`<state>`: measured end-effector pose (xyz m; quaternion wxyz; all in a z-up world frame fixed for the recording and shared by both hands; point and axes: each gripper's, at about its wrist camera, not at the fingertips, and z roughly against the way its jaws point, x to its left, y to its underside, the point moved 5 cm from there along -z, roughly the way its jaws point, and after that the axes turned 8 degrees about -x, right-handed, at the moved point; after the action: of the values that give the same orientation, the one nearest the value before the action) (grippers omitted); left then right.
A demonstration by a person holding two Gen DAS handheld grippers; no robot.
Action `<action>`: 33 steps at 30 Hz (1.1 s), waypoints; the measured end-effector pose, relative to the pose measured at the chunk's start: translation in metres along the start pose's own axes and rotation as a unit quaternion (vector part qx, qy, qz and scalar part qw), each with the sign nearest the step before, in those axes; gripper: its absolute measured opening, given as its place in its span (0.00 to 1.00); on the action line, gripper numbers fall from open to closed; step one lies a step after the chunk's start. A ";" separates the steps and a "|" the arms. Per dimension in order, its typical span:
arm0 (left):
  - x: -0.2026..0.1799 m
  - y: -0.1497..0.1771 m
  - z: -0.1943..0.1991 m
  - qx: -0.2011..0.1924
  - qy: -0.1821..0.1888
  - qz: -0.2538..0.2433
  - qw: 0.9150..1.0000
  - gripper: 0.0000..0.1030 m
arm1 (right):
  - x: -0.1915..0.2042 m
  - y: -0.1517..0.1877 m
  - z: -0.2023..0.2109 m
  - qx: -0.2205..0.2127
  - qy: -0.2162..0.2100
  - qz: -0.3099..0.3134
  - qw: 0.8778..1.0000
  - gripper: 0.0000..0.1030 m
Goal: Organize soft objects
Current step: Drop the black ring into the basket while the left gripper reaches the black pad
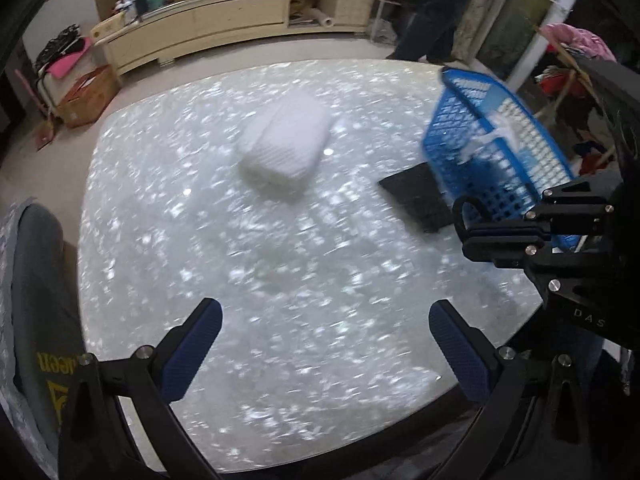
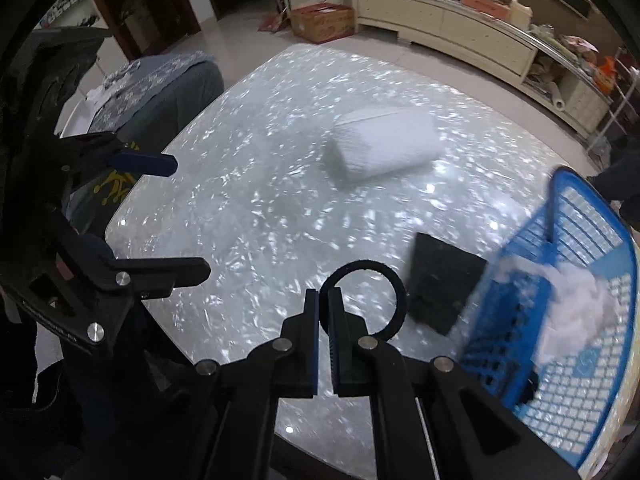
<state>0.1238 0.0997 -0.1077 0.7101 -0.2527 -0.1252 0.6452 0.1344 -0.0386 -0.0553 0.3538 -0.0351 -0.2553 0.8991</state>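
A folded white towel lies in the middle of the glossy speckled table. At the table's right stands a blue mesh basket with white fluffy stuff inside. A flat black pad lies beside it. My right gripper is shut on a thin black ring, held above the table near the pad. My left gripper hangs open over the table's near side with nothing between its fingers.
A chair draped with a grey garment stands at the table's left edge. Beyond the table are a long cream cabinet loaded with clutter, a cardboard box, and a standing person's legs.
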 end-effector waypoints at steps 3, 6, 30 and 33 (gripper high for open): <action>-0.016 -0.011 0.001 -0.004 0.007 -0.009 1.000 1.00 | -0.013 0.006 0.014 -0.008 0.012 -0.010 1.000 0.04; -0.033 -0.021 -0.003 -0.007 0.017 -0.019 1.000 1.00 | -0.031 0.014 0.028 -0.014 0.024 -0.024 0.999 0.04; -0.102 -0.056 -0.104 0.037 0.053 -0.107 0.992 1.00 | -0.184 0.042 0.020 -0.021 0.098 -0.159 0.982 0.04; -0.095 -0.054 -0.128 0.053 0.039 -0.105 0.992 1.00 | -0.195 0.039 0.013 -0.025 0.102 -0.173 0.979 0.04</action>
<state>0.2219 -0.0211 -0.1732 0.7906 -0.2253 -0.0889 0.5623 0.2522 -0.1962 -0.0856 0.5271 -0.0902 -0.2422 0.8096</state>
